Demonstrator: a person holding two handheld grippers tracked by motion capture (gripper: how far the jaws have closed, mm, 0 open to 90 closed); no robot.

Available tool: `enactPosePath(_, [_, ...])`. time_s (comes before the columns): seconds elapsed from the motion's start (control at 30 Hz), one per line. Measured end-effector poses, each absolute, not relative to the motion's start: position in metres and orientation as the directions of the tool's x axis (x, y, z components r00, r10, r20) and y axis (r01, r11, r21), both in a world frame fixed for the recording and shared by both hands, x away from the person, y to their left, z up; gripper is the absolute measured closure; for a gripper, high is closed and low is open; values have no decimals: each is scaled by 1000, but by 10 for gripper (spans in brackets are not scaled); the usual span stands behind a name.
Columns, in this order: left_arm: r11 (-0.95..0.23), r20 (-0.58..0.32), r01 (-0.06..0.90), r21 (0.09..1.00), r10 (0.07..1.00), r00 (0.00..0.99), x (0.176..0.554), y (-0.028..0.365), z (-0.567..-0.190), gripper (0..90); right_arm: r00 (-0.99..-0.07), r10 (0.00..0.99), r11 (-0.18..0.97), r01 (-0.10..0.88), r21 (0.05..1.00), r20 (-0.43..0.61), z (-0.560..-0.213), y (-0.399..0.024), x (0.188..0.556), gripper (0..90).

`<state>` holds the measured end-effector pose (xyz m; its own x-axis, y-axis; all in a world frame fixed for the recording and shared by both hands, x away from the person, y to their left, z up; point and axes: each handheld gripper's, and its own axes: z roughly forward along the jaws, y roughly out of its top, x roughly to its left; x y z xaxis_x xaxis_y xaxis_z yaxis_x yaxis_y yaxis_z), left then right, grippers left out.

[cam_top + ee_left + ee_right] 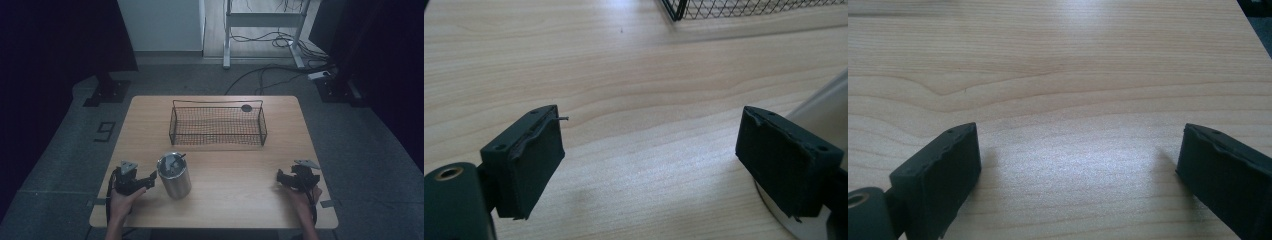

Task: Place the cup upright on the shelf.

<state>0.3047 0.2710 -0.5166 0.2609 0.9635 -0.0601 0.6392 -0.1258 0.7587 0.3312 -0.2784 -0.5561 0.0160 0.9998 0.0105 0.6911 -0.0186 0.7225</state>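
A steel cylindrical can (174,175) stands upright on the wooden table (235,195), front left of centre, with a thin dark piece sticking from its open top. My left gripper (142,181) rests just left of the can, open, its right jaw close beside the can's wall (824,107). In the left gripper view the left gripper (651,160) has only bare wood between its jaws. My right gripper (281,177) lies open near the front right corner; the right gripper (1078,172) likewise spans bare wood.
A black wire basket (218,125) sits at the back middle of the table, its corner (679,10) seen in the left gripper view. A small dark round disc (246,107) lies at its far right rim. Cables and a desk frame stand on the floor beyond.
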Motion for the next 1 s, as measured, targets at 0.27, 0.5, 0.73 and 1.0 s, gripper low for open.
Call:
enactPosePath(0.27, [-129, -69, 629, 766, 957, 280, 302, 266, -515, 112, 22, 1000, -23, 692, 722, 11, -556, -279, 331, 24])
enactPosePath(0.5, [-122, -81, 622, 773, 954, 288, 300, 267, -514, 108, 27, 1000, -28, 694, 720, 12, -556, -279, 331, 19])
enactPosePath(0.73, [-120, -89, 614, 780, 950, 298, 296, 271, -510, 108, 23, 1000, -23, 693, 721, 9, -556, -279, 331, 23])
enactPosePath(1.0, [-97, -117, 601, 793, 944, 308, 289, 275, -503, 109, 22, 1000, -21, 692, 722, 8, -556, -279, 331, 28])
